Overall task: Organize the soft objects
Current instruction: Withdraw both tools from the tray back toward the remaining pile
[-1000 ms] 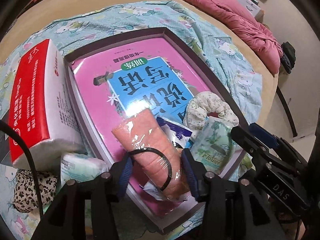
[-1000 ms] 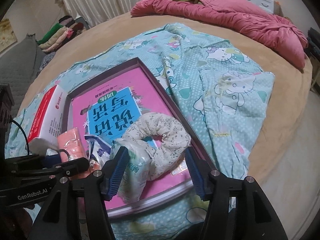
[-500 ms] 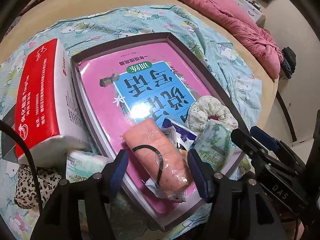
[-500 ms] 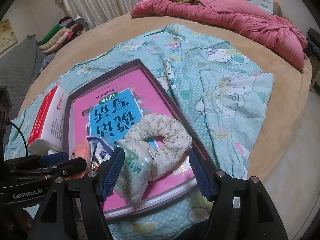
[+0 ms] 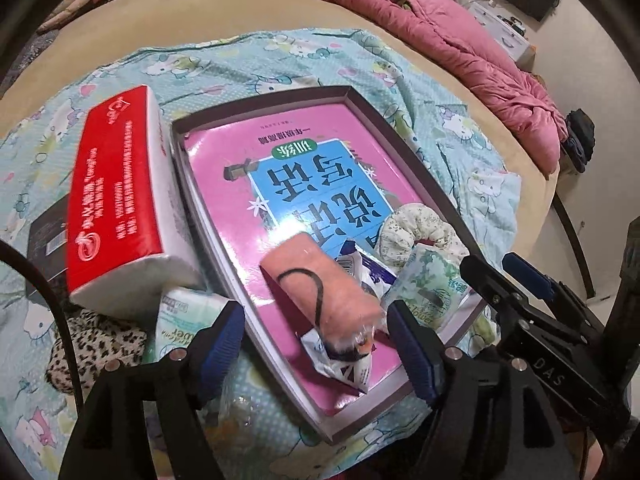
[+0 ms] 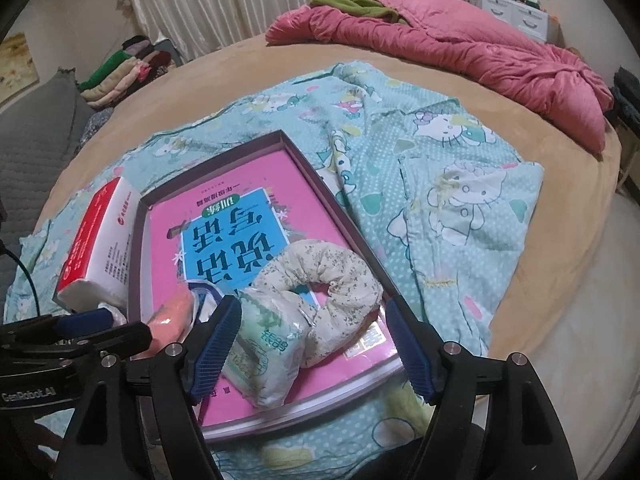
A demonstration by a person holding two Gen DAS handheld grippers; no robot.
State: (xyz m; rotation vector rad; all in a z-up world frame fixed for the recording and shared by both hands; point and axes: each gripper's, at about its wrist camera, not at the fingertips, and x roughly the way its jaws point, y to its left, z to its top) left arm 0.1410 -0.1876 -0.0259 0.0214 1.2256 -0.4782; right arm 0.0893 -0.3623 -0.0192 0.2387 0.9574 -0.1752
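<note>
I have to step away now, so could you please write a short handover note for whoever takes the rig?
Left hand-held gripper: open, jaws just widened, pink roll between them, unpressed.
Right hand-held gripper: open, jaws just widened around the green pack and floral scrunchie.
All three lie in the tray on the book.
Left: tissue pack, second green pack, leopard cloth outside the tray.

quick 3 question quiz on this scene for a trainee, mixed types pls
1. True or false: the left tool is clamped on the pink roll.
2. What lies against the floral scrunchie in the box? A) green tissue pack B) spoon C) mug
3. Fill in: the red tissue pack lies ___ the box.

Key: 1 false, its pads stand clear of the roll, the jaws having just been opening; 2 A; 3 outside.
</note>
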